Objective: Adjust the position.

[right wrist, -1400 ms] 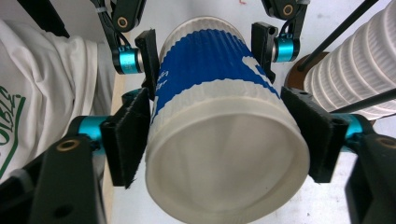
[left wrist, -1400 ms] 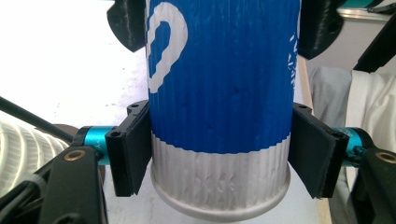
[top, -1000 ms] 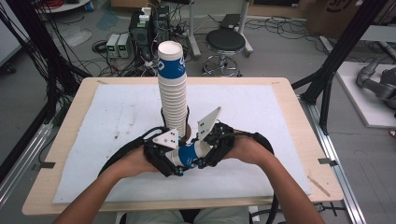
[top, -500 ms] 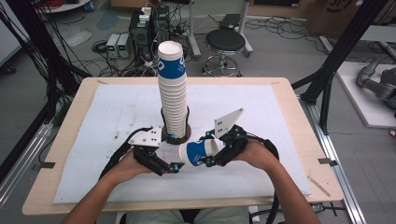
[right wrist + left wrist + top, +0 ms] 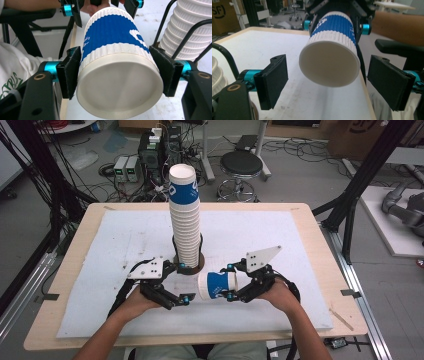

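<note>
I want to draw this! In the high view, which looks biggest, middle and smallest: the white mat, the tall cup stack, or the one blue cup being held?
1. The white mat, biggest by far.
2. The tall cup stack.
3. The single blue cup, held sideways in the right gripper, smallest.

The stack rises toward the camera, so it looks a bit bigger than it is.

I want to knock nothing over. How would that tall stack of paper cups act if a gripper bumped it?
The cup stack stands tall and narrow, leaning slightly, so it would probably tip easily. Paper cups look light, so a nudge might shift them. The black wire holder around its base may steady only the bottom.
</note>
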Demonstrator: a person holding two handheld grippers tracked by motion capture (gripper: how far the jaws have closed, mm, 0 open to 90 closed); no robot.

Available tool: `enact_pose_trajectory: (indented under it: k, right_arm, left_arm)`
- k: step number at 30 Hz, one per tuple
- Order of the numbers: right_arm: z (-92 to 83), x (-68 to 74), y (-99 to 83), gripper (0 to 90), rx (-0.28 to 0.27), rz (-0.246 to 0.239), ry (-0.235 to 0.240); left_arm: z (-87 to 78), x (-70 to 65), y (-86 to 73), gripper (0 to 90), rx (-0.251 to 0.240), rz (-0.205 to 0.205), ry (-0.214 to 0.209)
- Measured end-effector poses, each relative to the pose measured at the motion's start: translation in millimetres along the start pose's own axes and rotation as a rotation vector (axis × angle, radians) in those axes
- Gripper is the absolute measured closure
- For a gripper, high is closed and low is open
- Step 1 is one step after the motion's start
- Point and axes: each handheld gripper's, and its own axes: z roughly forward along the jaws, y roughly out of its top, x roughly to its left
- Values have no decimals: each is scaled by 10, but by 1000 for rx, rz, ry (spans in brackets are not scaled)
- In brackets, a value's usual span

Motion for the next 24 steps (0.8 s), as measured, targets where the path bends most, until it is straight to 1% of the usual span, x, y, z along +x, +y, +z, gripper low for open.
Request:
enact_pose_trajectory:
  k: [1, 4, 6, 8, 10, 14, 17, 20, 21, 23, 24]
  right_arm:
    - [3, 2, -20, 304, -13, 0, 0]
    - [18, 13, -65, 304, -62, 12, 6]
    - [26, 17, -75, 304, -78, 13, 14]
    - [31, 25, -70, 304, -79, 11, 17]
    - [29, 30, -68, 304, -87, 8, 24]
    - [35, 38, -59, 304, -104, 9, 30]
    - [42, 43, -56, 304, -117, 10, 40]
    - [57, 43, -53, 304, -126, 8, 46]
    - [60, 42, -53, 304, -128, 10, 48]
    - [65, 42, -54, 304, -132, 12, 52]
    - [69, 41, -55, 304, -138, 15, 56]
  left_arm:
    - [13, -3, -13, 158, -21, -10, -10]
    - [36, -11, -25, 155, -25, -10, -14]
    - [62, -21, -39, 156, -28, -13, -15]
    - [94, -33, -53, 156, -40, -15, -23]
    - [113, -39, -60, 155, -37, -14, -34]
    - [129, -49, -62, 156, -41, -13, -37]
    - [140, -51, -61, 156, -56, -23, -39]
    - [153, -49, -65, 155, -60, -27, -43]
    - [169, -49, -71, 156, -64, -42, -51]
    - [176, -51, -75, 155, -66, -47, -55]
    - [182, -51, -77, 156, -60, -42, -56]
